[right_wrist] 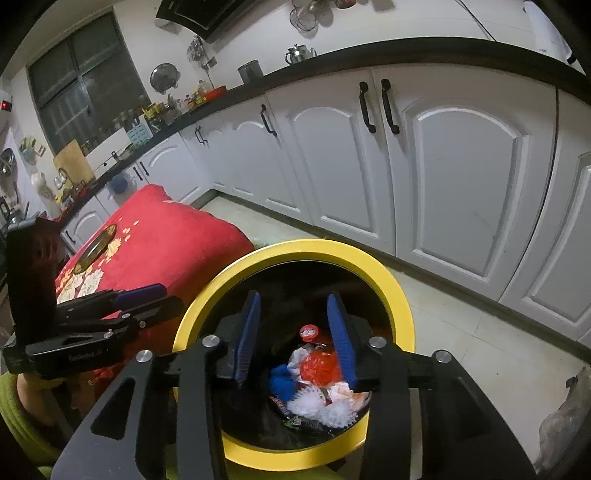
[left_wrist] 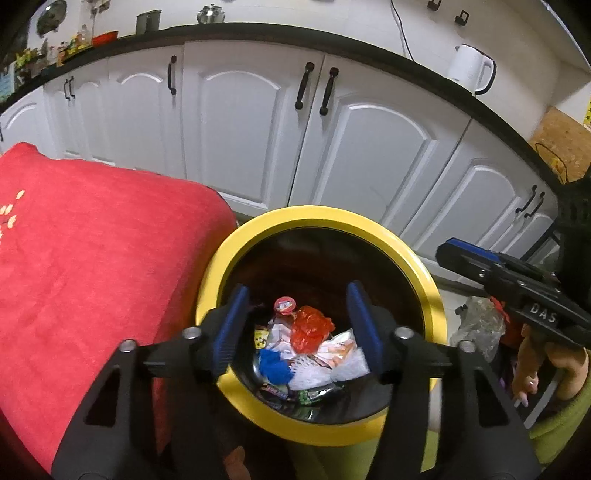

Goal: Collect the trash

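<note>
Two sets of blue-padded jaws stand spread and empty: the left gripper (left_wrist: 295, 325) and right gripper (right_wrist: 295, 336) both hover over the round yellow-rimmed black bin (left_wrist: 421, 266), low in the centre of each view. Inside lie a crumpled red plastic wrapper (left_wrist: 310, 328), white foam netting (left_wrist: 325, 369) and a blue scrap (left_wrist: 275, 365). Such trash looks light, soft and crushable, best pinched at a bunched fold. At the left edge sits a red cloth-covered surface (left_wrist: 92, 258); a clear crumpled bag (left_wrist: 476, 325) waits at right.

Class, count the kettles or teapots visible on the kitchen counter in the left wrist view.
2. A white electric kettle stands at the counter's right end; a small metal teapot sits further left along it. Clutter at the far left may hide others.
</note>
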Demonstrator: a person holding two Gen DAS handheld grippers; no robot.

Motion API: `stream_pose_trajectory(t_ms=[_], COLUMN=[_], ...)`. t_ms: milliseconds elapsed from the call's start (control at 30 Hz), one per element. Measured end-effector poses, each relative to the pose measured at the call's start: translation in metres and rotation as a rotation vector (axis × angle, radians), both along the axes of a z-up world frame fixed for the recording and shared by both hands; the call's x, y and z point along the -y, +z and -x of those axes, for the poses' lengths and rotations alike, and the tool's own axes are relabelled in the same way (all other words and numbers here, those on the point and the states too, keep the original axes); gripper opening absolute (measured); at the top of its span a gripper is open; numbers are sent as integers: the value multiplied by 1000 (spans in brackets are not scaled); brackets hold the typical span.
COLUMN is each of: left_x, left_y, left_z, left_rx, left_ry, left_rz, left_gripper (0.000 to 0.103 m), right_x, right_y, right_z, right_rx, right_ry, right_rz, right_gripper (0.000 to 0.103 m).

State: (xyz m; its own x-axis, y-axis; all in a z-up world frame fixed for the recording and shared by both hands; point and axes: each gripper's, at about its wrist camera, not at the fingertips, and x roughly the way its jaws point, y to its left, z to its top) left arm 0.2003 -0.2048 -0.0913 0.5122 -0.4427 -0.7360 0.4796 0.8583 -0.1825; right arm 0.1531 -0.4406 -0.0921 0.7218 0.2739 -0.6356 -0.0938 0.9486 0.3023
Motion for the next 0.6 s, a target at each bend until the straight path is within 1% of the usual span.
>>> stream_pose_trajectory(t_ms=[33, 67, 100, 133, 167, 200, 233, 300, 333, 400, 433, 467, 600], left_x=[0, -1, -4, -7, -10, -14, -18, -26, -31, -40, -46, -53, -76], left_y=[1, 2, 4, 5, 8, 9, 12, 17, 20, 25, 28, 32, 44], left_z=[0, 0, 0, 1, 1, 3, 4, 4, 5, 7, 8, 10, 19], left_rx=[2, 3, 5, 6, 9, 14, 20, 29, 34, 46, 57, 65, 92], left_ry=[6, 13, 24, 35, 49, 59, 71, 93, 112, 147, 171, 191, 253], left_rz=[-1, -1, 1, 1, 3, 5, 9, 10, 7, 3, -2, 1, 19], left_gripper=[59, 65, 68, 74, 83, 86, 90, 92, 92, 92, 92, 92, 92], right_x=[-1, -1, -2, -3, -4, -6, -8, -14, -16, -20, -23, -27, -47], right_y=[2, 3, 6, 8, 11, 14, 16, 22, 24, 30, 34, 38, 52], right_z=[1, 2, 4, 5, 7, 9, 10, 14, 16, 21, 24, 29, 38], right_rx=[5, 10, 21, 28, 37, 45, 51, 70, 78, 105, 125, 146, 205], right_ry=[-1, -4, -9, -10, -10, -7, -6, -5, -5, -8, -4, -1, 17], right_rz=[1, 2, 6, 8, 12, 20, 29, 57, 64, 72, 71, 72, 103], right_gripper=[47, 56, 61, 67, 71, 74, 79, 84, 89, 90, 92, 97, 97])
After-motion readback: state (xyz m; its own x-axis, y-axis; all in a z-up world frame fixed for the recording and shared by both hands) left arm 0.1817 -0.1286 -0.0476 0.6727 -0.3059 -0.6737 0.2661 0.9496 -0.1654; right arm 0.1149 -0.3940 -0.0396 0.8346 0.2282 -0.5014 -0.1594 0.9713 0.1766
